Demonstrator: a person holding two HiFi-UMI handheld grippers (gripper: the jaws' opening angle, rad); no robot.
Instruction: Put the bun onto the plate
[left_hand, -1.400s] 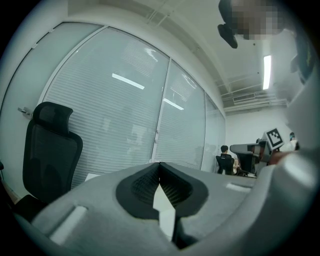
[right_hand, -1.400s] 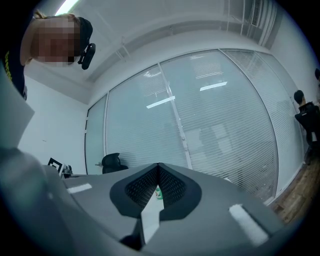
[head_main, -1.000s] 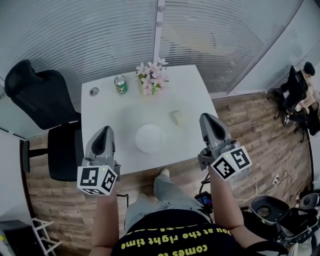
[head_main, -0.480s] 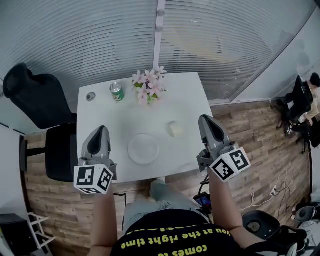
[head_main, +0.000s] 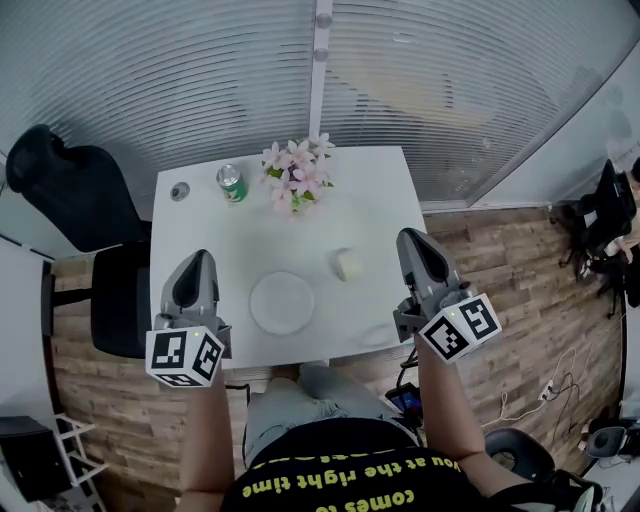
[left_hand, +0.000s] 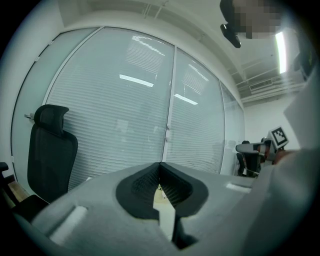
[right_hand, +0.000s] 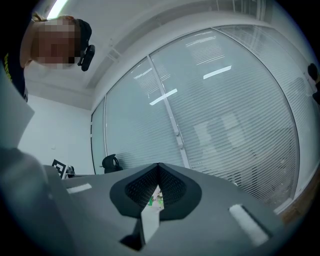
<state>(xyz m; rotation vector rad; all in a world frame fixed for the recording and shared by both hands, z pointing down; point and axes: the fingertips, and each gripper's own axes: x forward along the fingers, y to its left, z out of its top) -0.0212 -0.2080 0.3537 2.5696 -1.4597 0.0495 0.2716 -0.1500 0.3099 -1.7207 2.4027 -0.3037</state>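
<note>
— Nearest to us, how do our tools stand?
— Our left gripper (head_main: 198, 262) and right gripper (head_main: 413, 243) each have their jaws pressed together on nothing. They flank the empty plate (head_main: 281, 302) at the near side of the table (head_main: 210, 240).
— And the bun (head_main: 347, 264)?
— It lies on the table just beyond the plate's right side, not touching it. Farther back we see a can (head_main: 231, 183) and flowers (head_main: 295, 175).

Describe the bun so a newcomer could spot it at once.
Find the square white table. Right of the round white plate lies the small cream-coloured bun. It alone is a pale lump; the green can and pink flowers stand farther back.
</note>
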